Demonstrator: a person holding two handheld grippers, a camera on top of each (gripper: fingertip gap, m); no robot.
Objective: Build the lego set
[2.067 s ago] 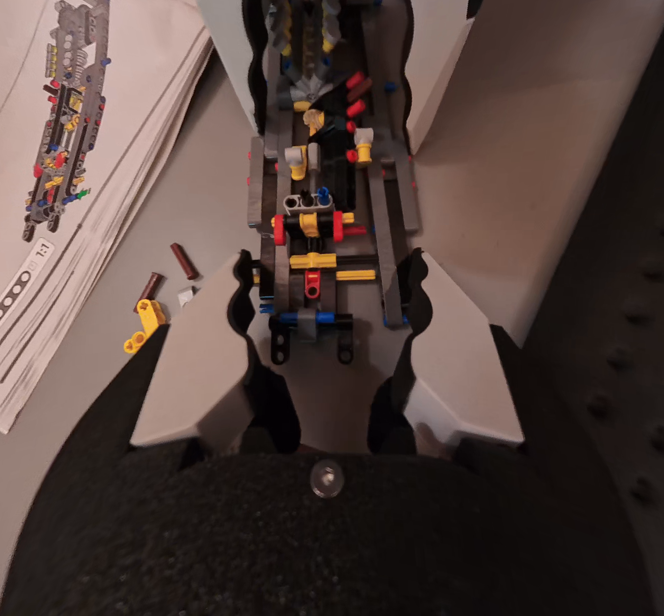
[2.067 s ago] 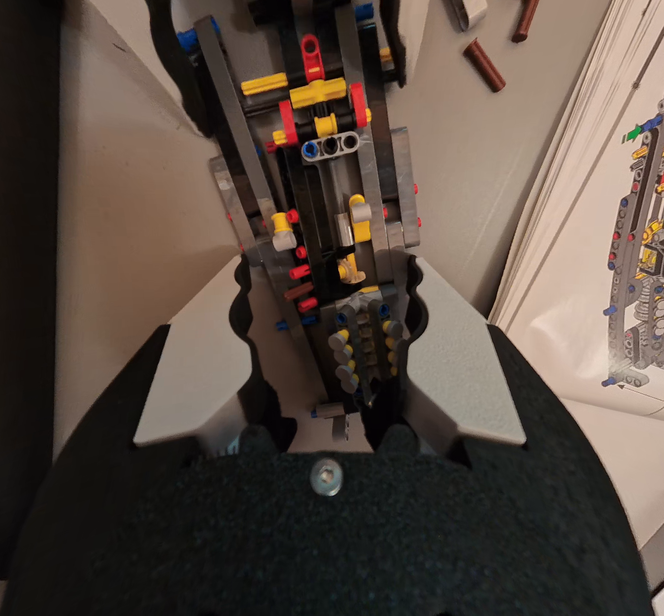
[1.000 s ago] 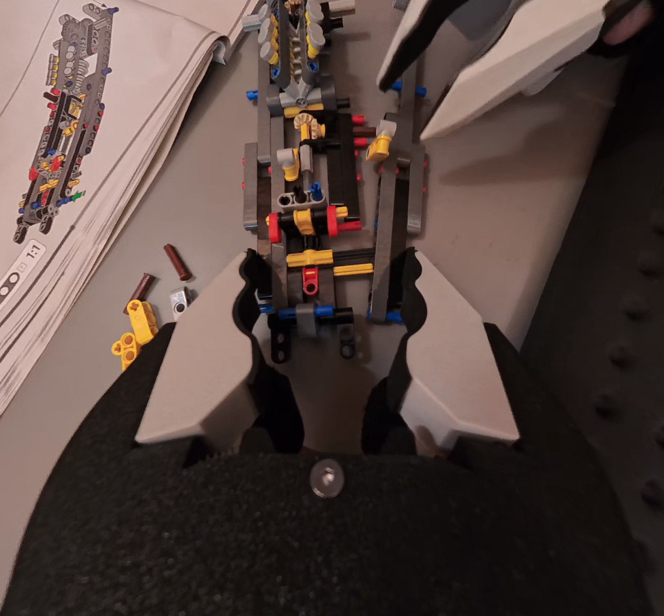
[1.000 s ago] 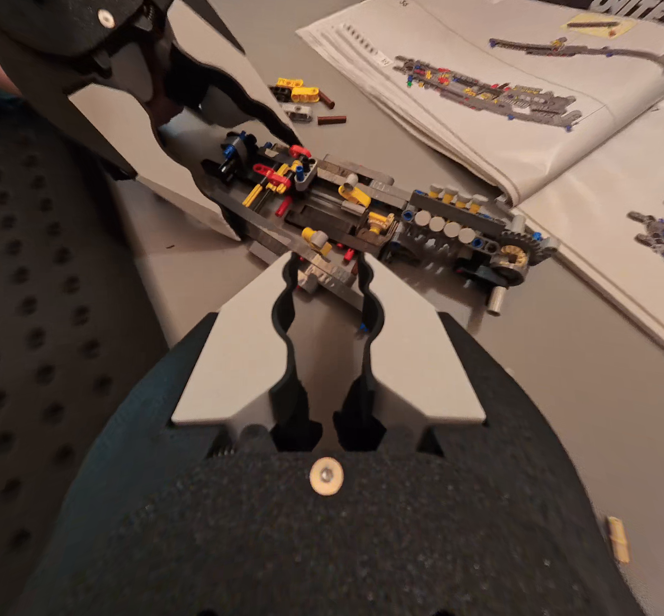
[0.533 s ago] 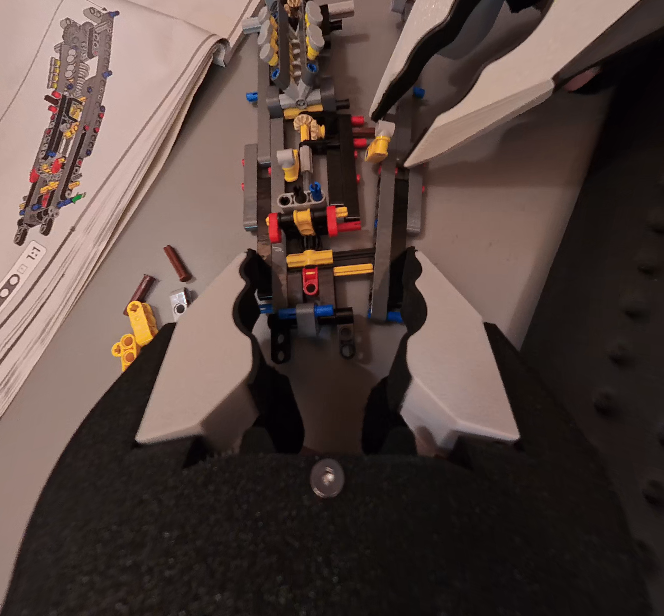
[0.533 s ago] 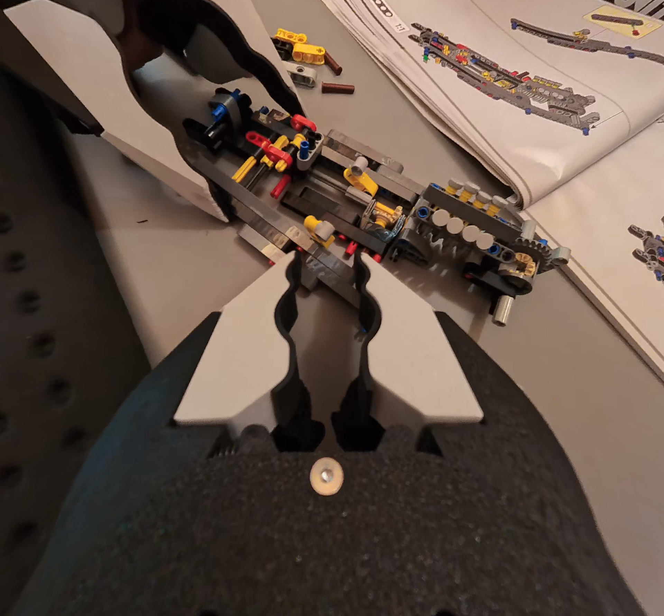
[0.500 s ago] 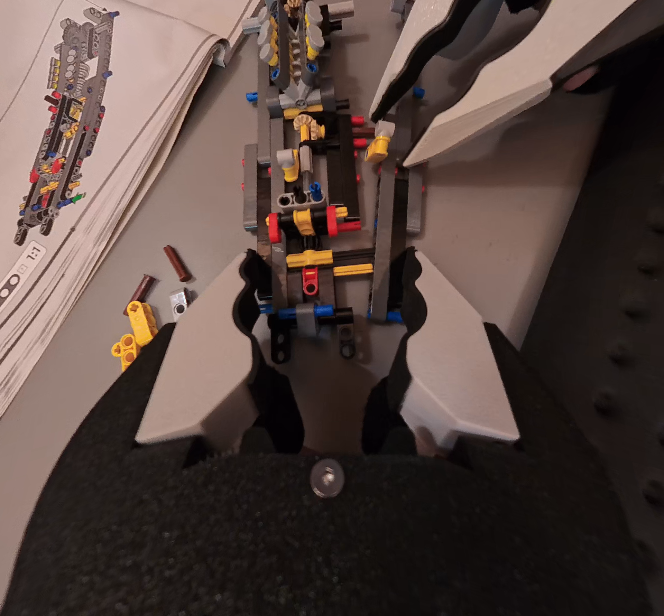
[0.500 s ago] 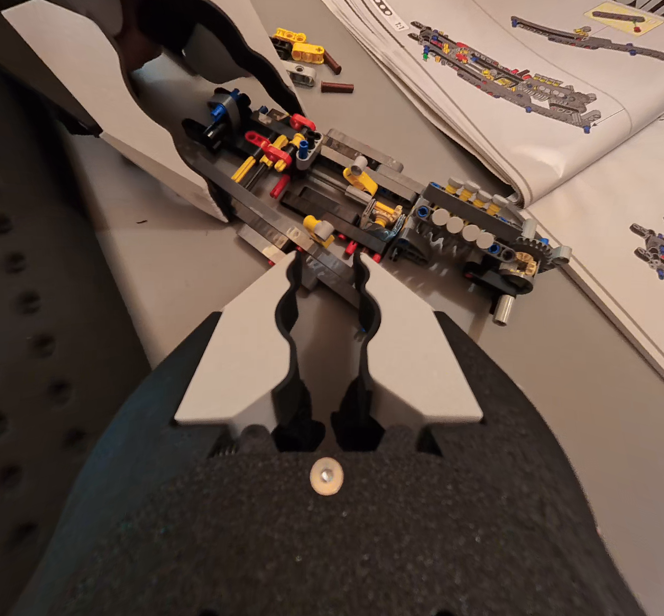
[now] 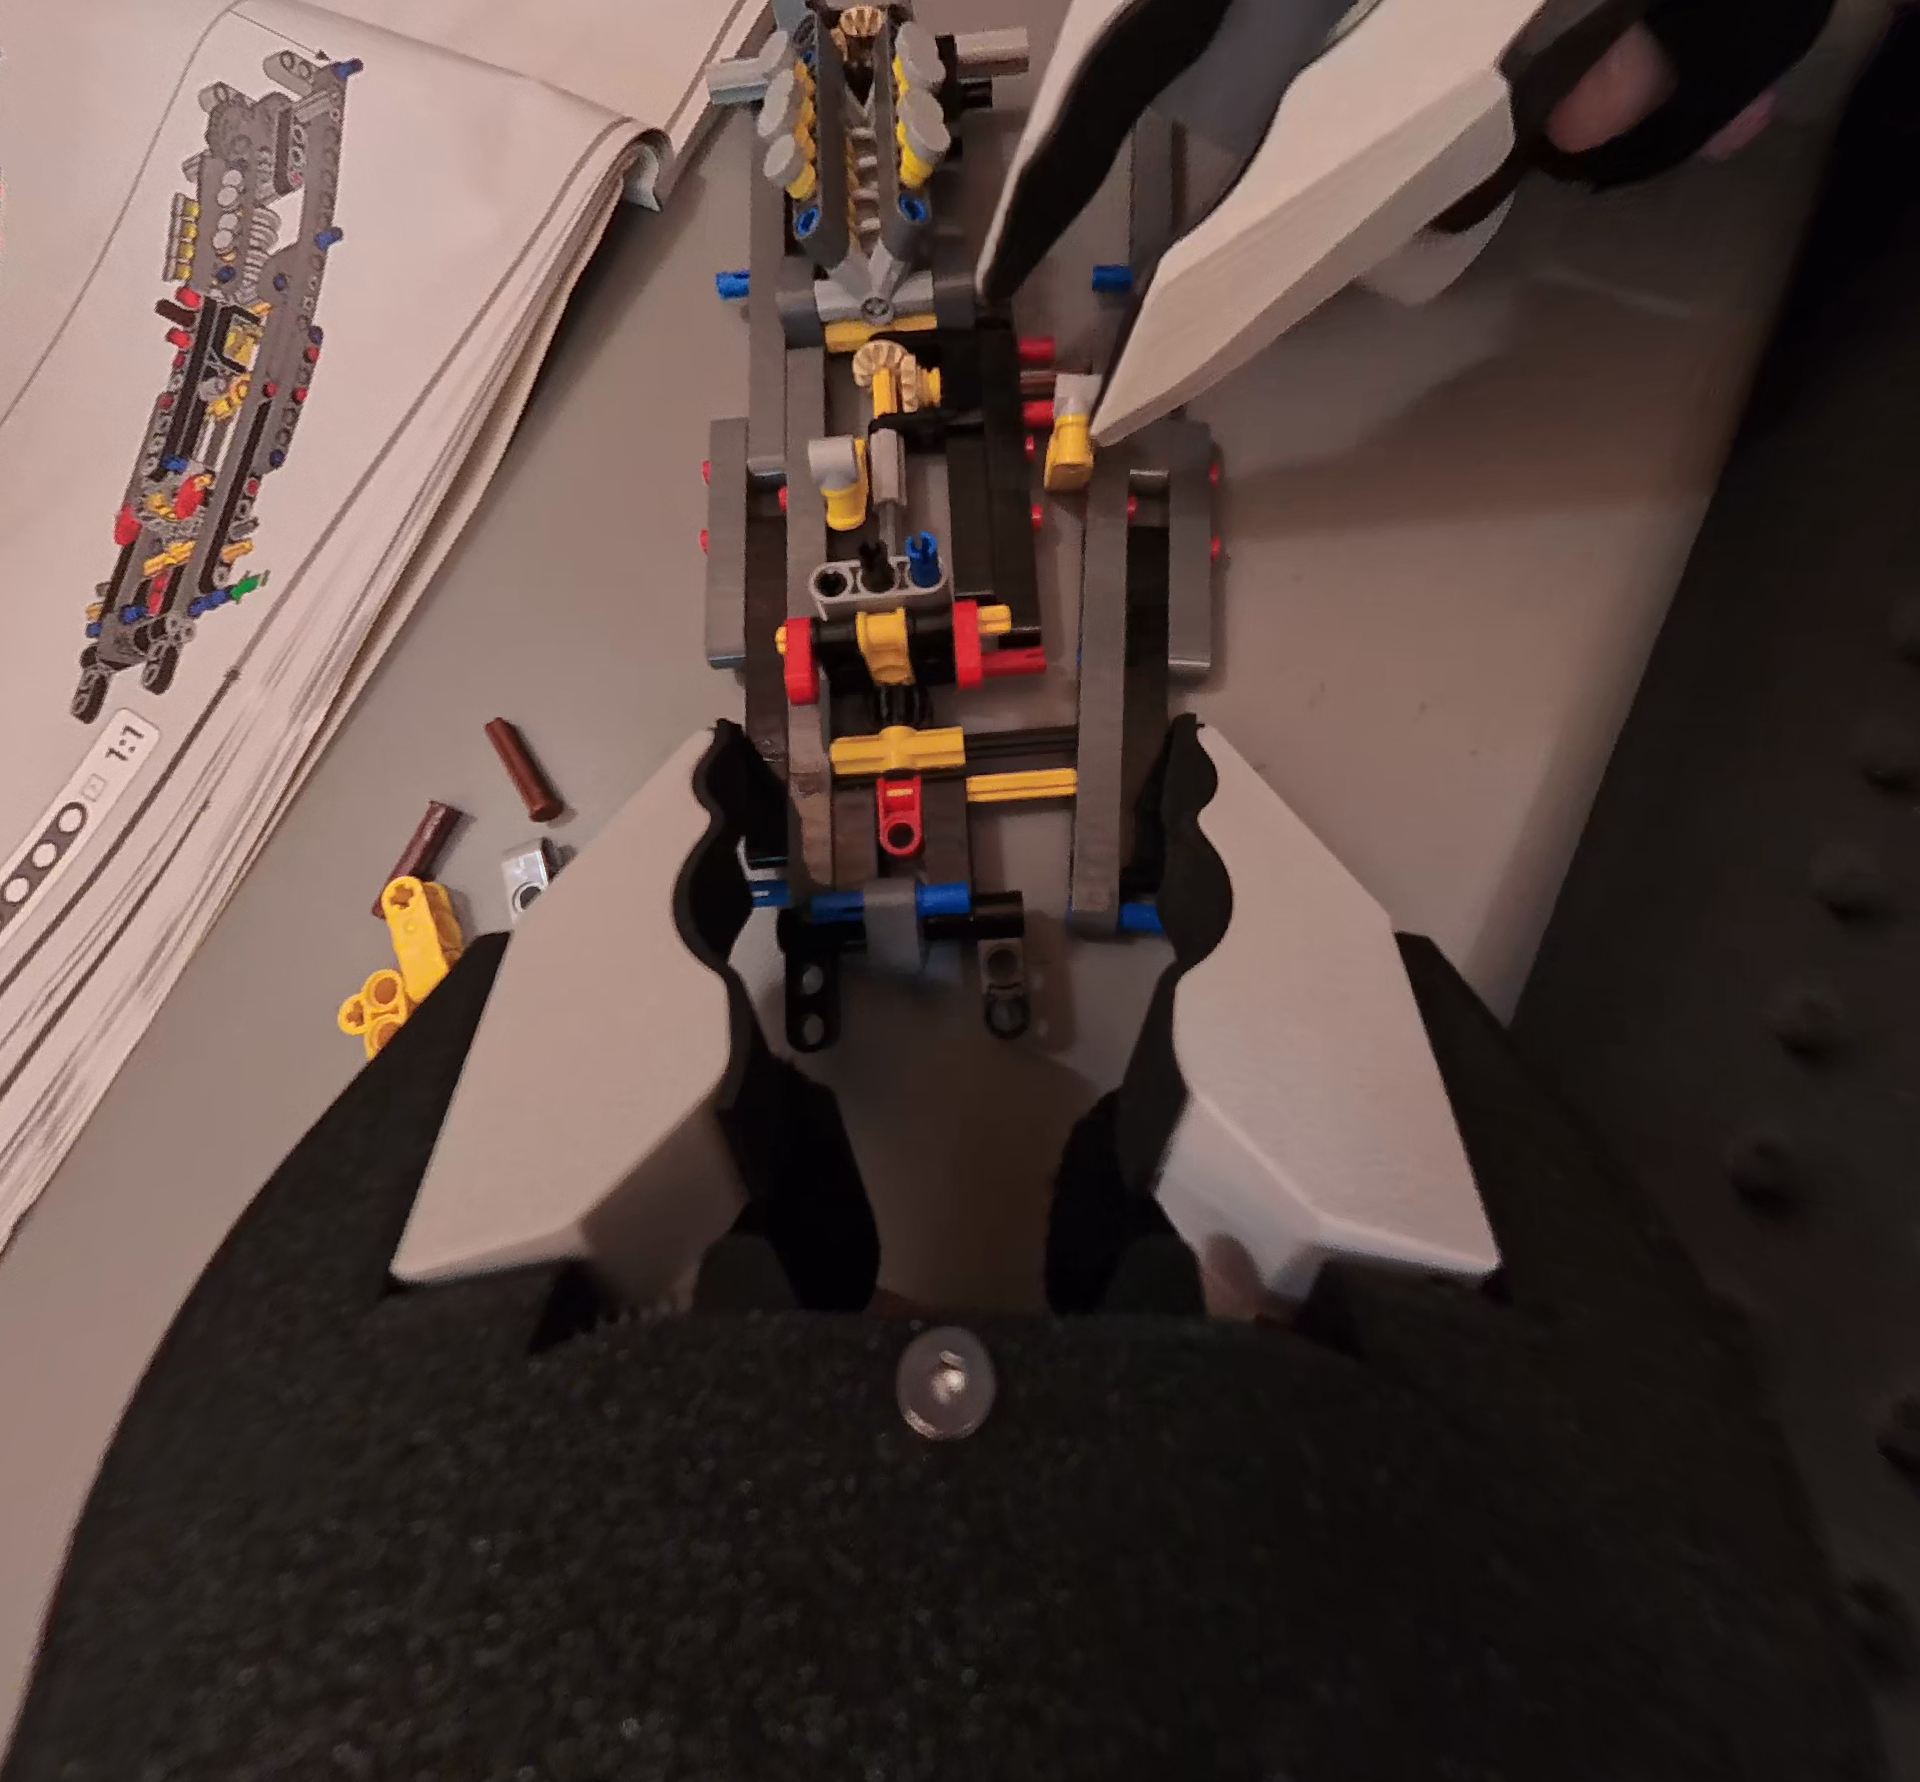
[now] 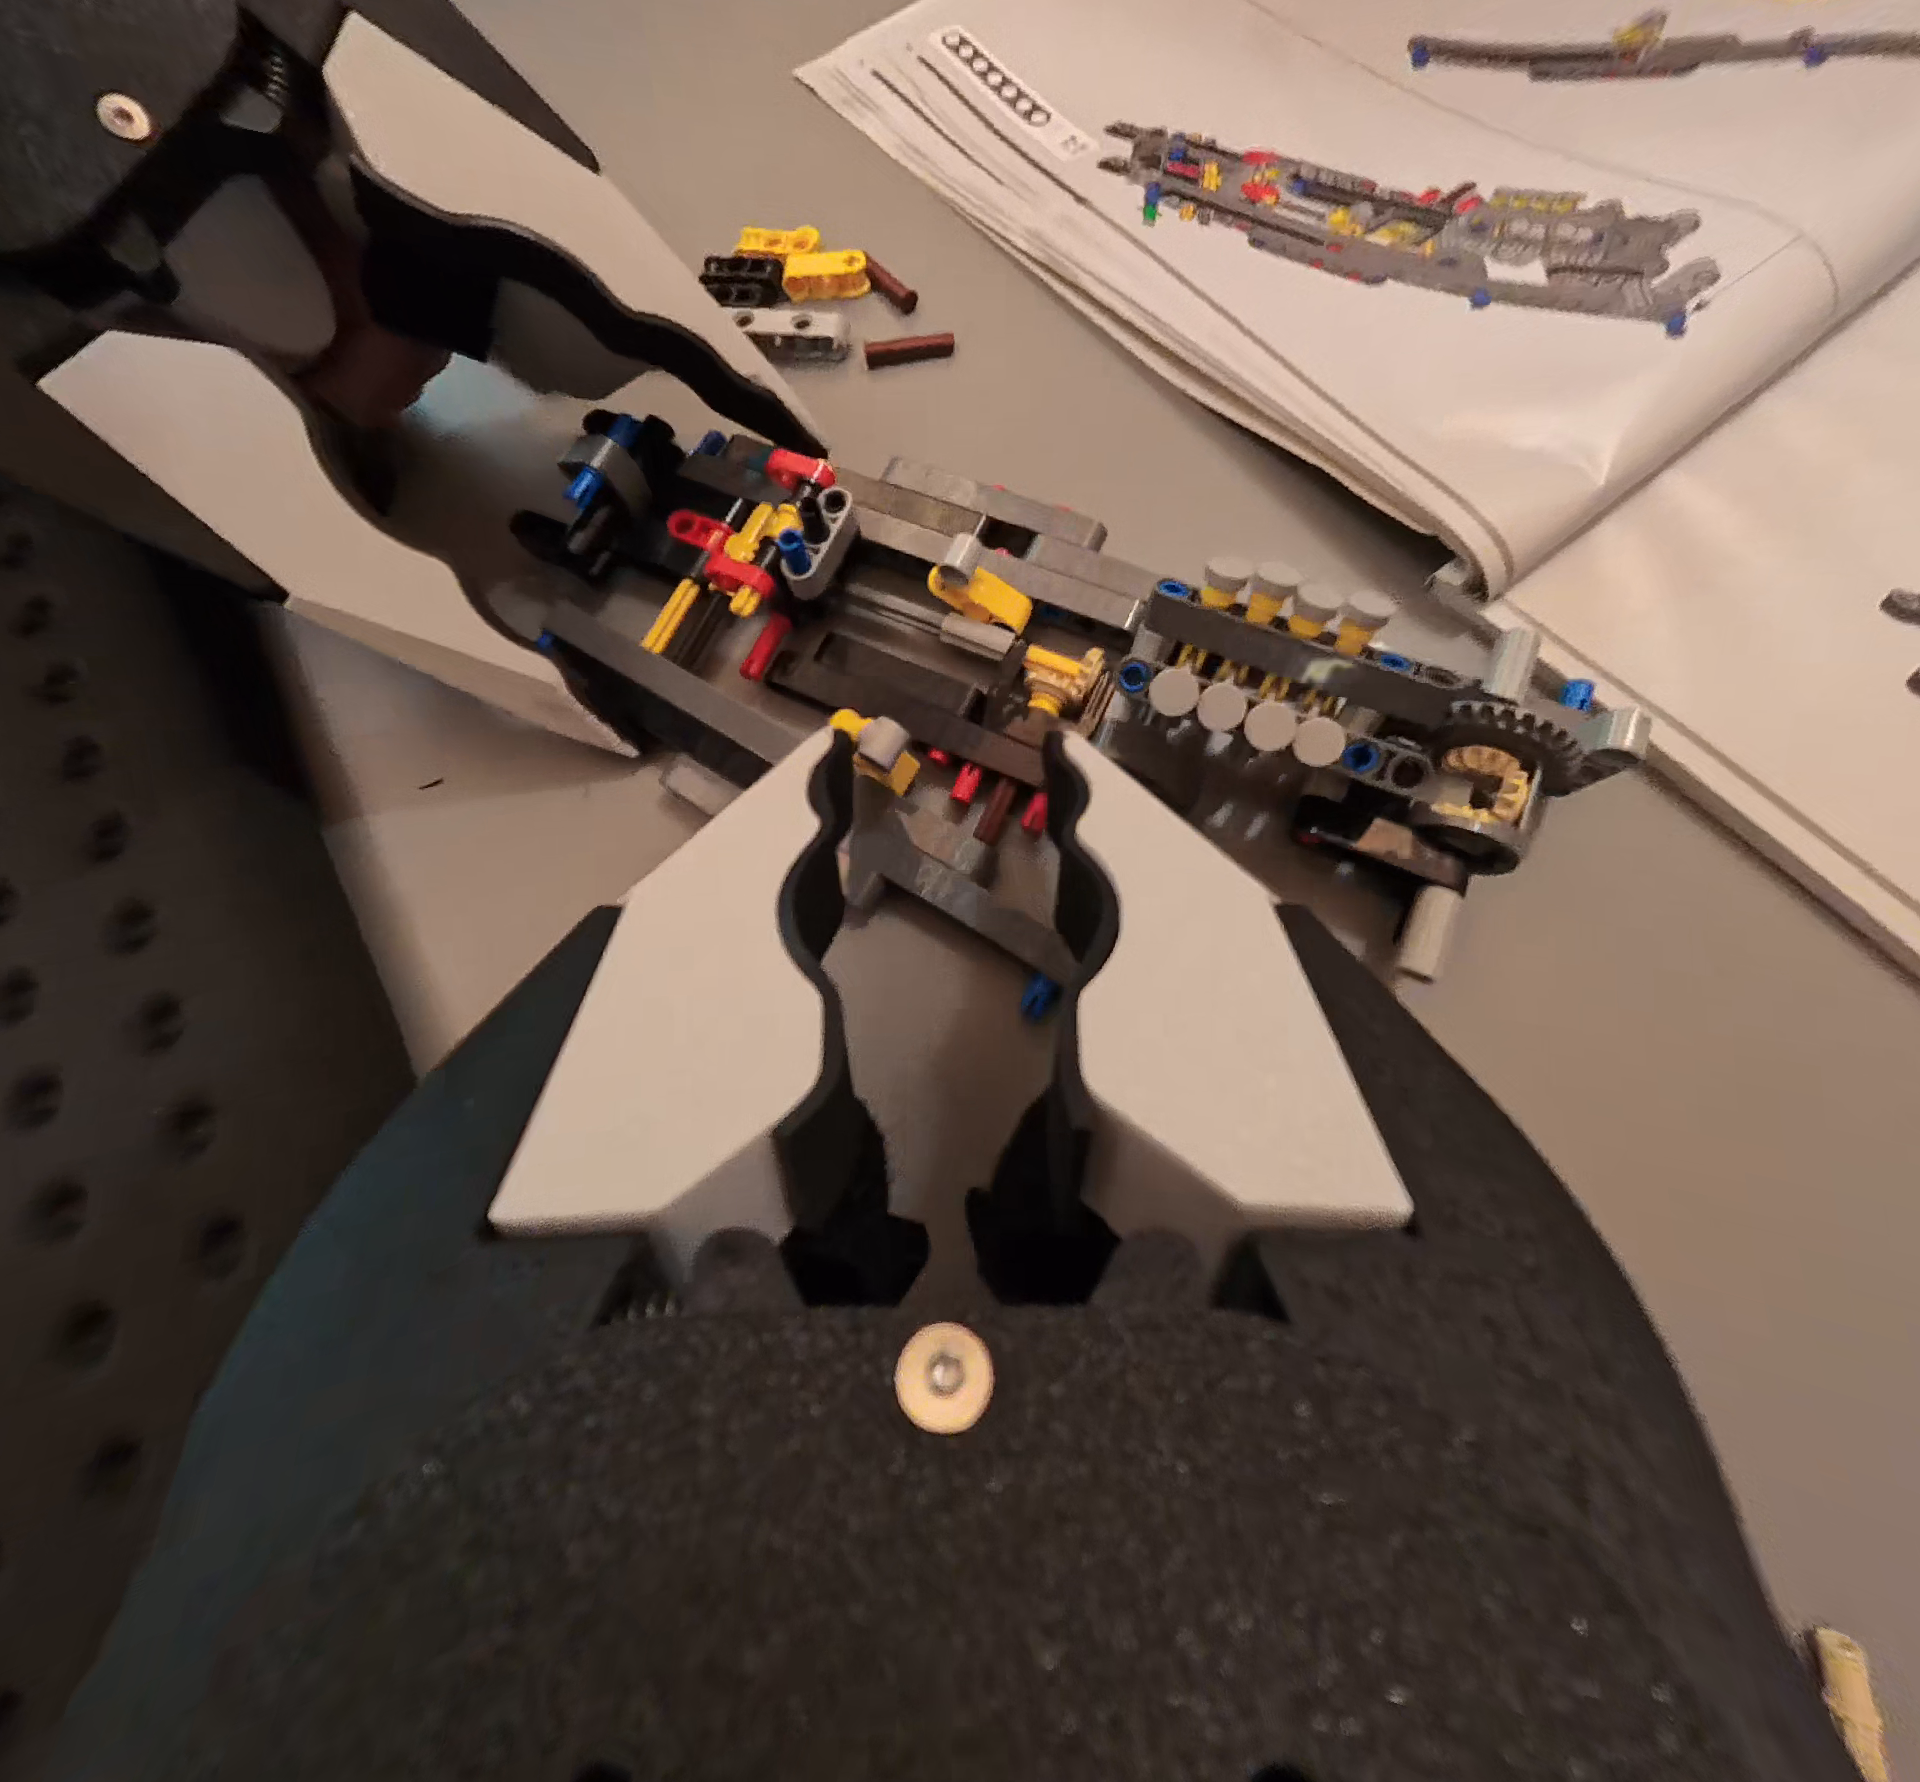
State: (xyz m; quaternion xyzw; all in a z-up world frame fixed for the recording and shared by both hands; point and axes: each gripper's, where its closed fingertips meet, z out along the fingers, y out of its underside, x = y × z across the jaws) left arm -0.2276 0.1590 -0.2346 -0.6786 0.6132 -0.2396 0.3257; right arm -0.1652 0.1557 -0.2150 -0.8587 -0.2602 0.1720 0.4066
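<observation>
Long lego chassis (image 9: pixel 914 506) lying flat on grey tabletop (image 9: pixel 582 527), close to edge where dark perforated mat (image 9: pixel 1766 901) starts. Left gripper (image 9: pixel 951 797) clamped round one end of chassis, fingers pressed on both outer beams. Right gripper (image 10: pixel 945 756) coming in from the side at mid-chassis, jaws spread apart, yellow-grey connector (image 10: pixel 883 745) sitting between tips, nothing grasped. Open instruction booklet (image 9: pixel 260 298) just beside engine end. Loose bits near left gripper: two brown pins (image 9: pixel 525 771), yellow connectors (image 9: pixel 405 953), small grey beam (image 9: pixel 525 875).
</observation>
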